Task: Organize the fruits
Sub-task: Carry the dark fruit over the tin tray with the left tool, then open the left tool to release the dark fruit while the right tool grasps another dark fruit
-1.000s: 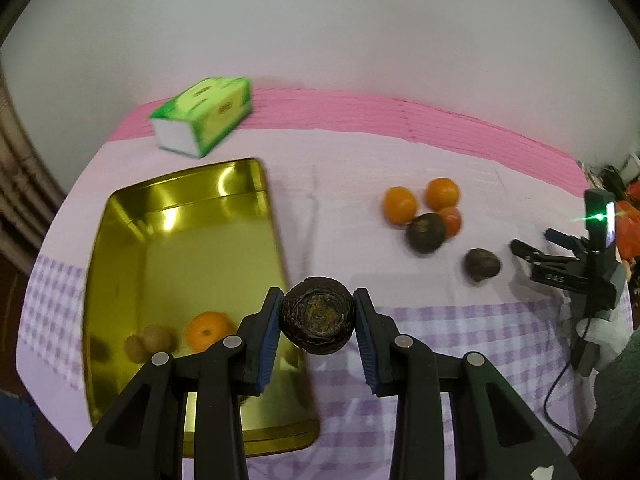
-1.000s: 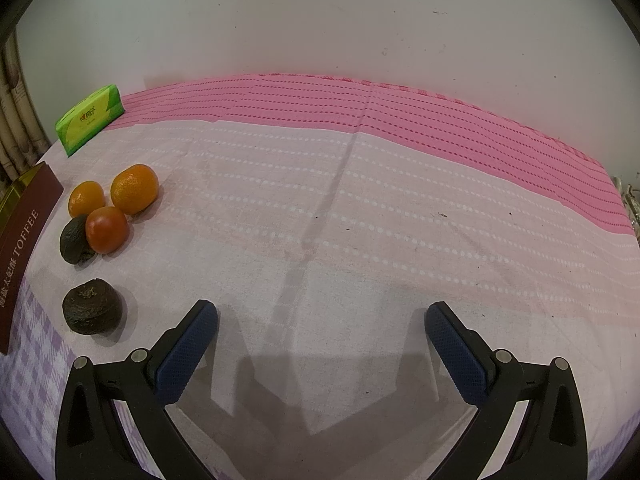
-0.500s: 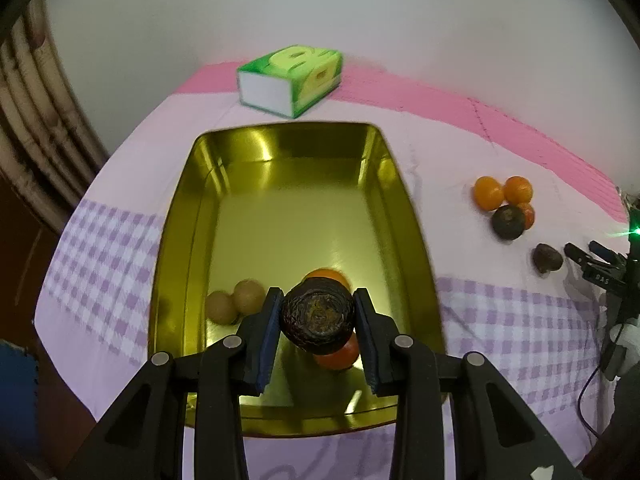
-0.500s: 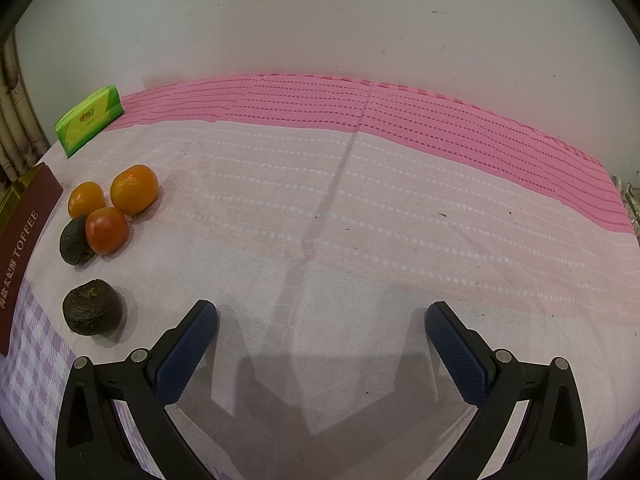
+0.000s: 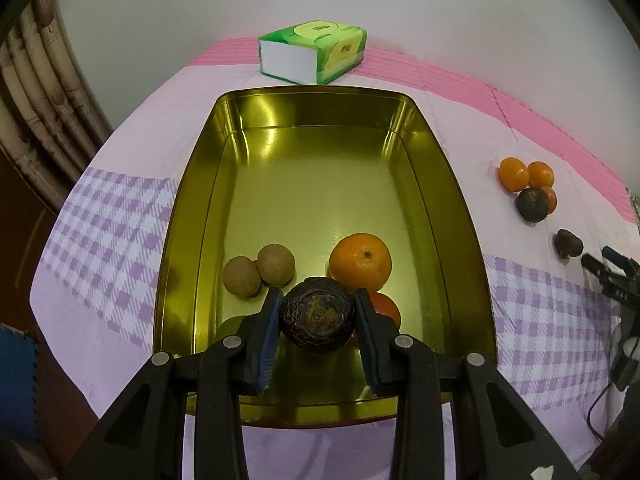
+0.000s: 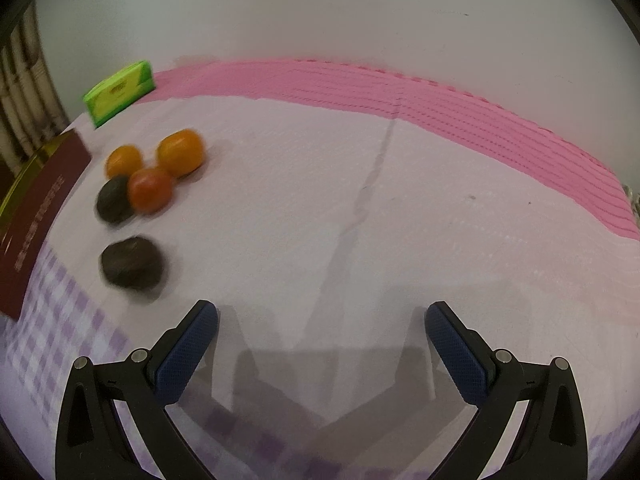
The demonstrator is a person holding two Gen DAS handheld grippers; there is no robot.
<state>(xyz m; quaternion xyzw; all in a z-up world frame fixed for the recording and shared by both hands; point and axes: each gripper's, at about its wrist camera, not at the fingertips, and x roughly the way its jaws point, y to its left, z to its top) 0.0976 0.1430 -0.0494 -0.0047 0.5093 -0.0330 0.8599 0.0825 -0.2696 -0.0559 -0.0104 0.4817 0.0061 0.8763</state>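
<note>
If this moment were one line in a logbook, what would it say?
left gripper: shut on dark wrinkled fruit over gold tin | right gripper: open, empty | five fruits on cloth

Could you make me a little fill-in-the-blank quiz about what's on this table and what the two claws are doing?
1. The left claw grips a dark wrinkled fruit above the ____ tin.
2. The right claw holds ____.
3. Behind the tin stands a ____ tissue pack.
4. Inside the tin, two brown fruits lie ____ each other.

Missing words: gold; nothing; green; against
</note>
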